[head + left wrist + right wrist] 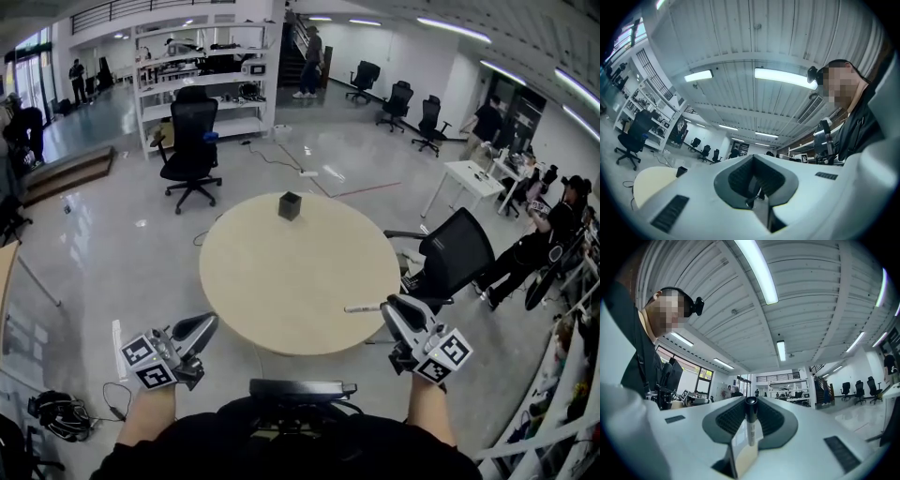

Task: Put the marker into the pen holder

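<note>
1. You are in the carry step. Your right gripper [389, 307] is clamped on the marker [361, 307], and the right gripper view shows the marker's dark end [750, 405] pinched between the two pads.
2. The marker sits at the near right edge of the round table [291, 281]. It lies roughly level and sticks out over the tabletop toward your left.
3. The pen holder [290, 205] stands upright near the table's far edge, well apart from the marker and with bare tabletop between them.
4. Your left gripper [208, 322] hangs off the table's near left edge. Its jaws are pressed together with nothing between them, so it plays no part yet.
5. For the next move, reach across the table to the far edge and turn the marker upright as you go. Line its lower end over the holder's mouth before you let go.
6. The holder is small in the head view, so I cannot tell whether anything is inside it. Check the opening as you close in.
</note>
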Demonstrator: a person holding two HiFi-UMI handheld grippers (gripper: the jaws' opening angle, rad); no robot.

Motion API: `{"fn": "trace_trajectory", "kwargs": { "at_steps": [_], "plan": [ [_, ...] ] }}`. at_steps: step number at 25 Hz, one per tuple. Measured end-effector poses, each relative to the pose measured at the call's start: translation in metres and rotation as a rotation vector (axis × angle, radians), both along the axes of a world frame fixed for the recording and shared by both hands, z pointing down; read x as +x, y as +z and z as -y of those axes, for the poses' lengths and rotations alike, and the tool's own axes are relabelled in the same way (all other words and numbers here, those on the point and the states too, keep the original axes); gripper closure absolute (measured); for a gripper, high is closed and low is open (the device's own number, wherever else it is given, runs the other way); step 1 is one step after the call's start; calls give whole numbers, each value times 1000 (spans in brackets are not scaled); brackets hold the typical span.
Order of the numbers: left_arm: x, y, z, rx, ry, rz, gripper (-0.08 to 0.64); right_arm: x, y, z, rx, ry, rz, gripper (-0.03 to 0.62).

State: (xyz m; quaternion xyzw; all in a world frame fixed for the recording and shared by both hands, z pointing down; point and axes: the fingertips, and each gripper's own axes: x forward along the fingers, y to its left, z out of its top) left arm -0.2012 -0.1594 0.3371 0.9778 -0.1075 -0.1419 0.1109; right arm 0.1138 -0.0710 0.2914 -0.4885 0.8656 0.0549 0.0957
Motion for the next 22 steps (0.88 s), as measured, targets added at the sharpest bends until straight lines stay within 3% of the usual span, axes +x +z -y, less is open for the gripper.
{"fn": "trace_trajectory", "kwargs": {
  "at_steps": [13, 22],
  "plan": [
    [131, -2, 40, 7, -166, 17, 563, 145, 5, 102, 53, -174, 33, 511],
    [184, 7, 70, -32, -227, 69, 563, 200, 31, 163, 29, -239, 73, 511]
  ]
}}
